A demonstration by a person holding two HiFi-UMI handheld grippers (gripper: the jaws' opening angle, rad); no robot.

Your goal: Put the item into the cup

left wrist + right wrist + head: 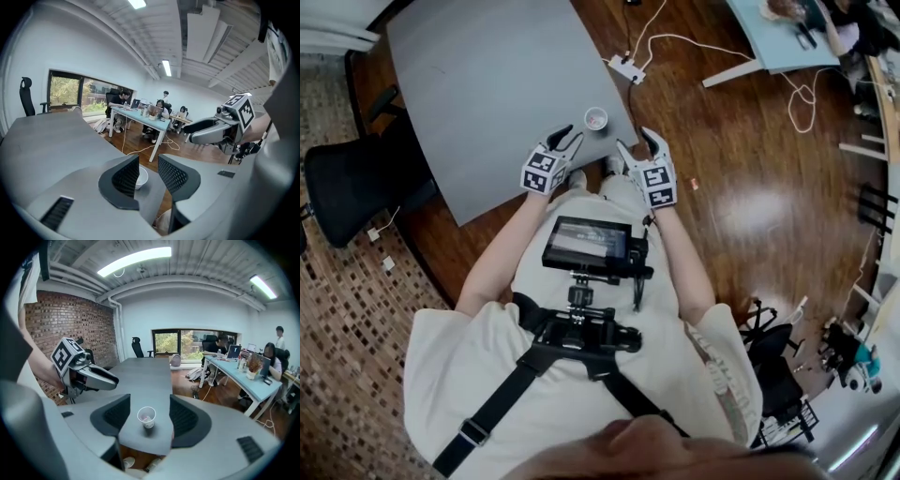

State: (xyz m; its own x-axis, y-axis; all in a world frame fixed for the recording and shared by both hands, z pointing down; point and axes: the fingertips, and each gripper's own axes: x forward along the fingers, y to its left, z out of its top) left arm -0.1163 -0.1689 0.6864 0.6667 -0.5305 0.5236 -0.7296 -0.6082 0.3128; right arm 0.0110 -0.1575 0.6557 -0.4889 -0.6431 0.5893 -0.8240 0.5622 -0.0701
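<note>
The person's white T-shirt and a black chest harness with a dark flat screen [586,242] fill the near part of the head view. Both bare forearms reach forward from the short sleeves and draw slightly inward toward each other. Each hand grips its tool from behind the marker cube.

The left tool [565,141] points forward with its tips over the near corner of the grey tabletop [487,84]. Its two dark ribbed jaws stand a moderate way apart and press on nothing.

The right tool [639,142] is held level with the left one and just beside it, at the same corner. Its jaws are spread wide and empty, and the corner of the tabletop shows in the gap between them.

The white paper cup [148,423] stands upright on the tabletop just beyond both tools, near the corner and touching neither tool. A small pinkish item [146,417] lies inside it. In the left gripper view, the left jaw partly hides the cup.

A black office chair [356,183] stands at the tabletop's left side. Past the tabletop, a white power strip [627,68] with trailing cords lies on the glossy brown wooden floor [741,141]. Farther off, people sit at a light blue desk [243,373] near the window.
</note>
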